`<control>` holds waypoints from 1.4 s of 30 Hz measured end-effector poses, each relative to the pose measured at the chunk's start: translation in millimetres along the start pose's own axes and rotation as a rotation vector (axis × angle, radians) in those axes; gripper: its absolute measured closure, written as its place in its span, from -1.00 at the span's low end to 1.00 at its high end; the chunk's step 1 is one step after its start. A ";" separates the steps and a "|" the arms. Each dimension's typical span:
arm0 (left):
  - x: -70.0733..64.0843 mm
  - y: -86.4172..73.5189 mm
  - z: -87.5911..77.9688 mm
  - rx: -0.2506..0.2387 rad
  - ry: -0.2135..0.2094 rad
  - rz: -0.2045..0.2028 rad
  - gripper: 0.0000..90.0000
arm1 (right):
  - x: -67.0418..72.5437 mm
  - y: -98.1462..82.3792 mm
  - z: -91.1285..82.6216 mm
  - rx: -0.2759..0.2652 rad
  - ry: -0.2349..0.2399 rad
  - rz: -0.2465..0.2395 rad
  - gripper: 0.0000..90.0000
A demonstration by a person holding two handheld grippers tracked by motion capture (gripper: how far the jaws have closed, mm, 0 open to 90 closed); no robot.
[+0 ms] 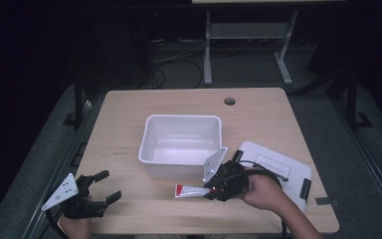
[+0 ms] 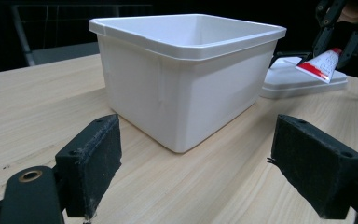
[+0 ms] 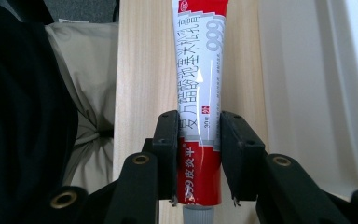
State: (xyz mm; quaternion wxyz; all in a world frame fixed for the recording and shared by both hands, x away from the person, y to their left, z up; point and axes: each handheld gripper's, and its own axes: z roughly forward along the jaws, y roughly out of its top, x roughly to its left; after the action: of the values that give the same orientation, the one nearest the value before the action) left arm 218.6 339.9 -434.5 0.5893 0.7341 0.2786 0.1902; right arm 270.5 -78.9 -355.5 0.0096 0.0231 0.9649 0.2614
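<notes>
Desk [image 1: 129, 124]: centre frame. White bin [image 1: 181, 144]: centre, empty. Ointment tube [image 1: 191, 190]: clamped by right tool [image 1: 212, 189], below bin. Left tool [image 1: 104, 185]: held open, empty, lower left. Risk: tube is gripped near its cap end, so slippage or tilting is judged possible.

A white tub [image 1: 181, 144] stands open near the middle of the table [image 1: 129, 114], its long side towards the front edge. A white lid [image 1: 278, 172] with a black clasp lies flat by the right edge, just right of the tub. A round hole [image 1: 230, 101] sits near the back edge
</notes>
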 end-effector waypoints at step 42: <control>0.9 -0.3 1.3 0.000 -0.003 -0.004 -0.65 | -20.6 35.4 -33.1 -0.028 -0.002 0.001 0.51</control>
State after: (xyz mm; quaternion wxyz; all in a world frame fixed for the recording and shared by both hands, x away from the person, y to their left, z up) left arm 220.0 339.5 -435.2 0.5899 0.7340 0.2791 0.1881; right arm 291.4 -66.1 -308.9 0.0109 0.0240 0.9611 0.2750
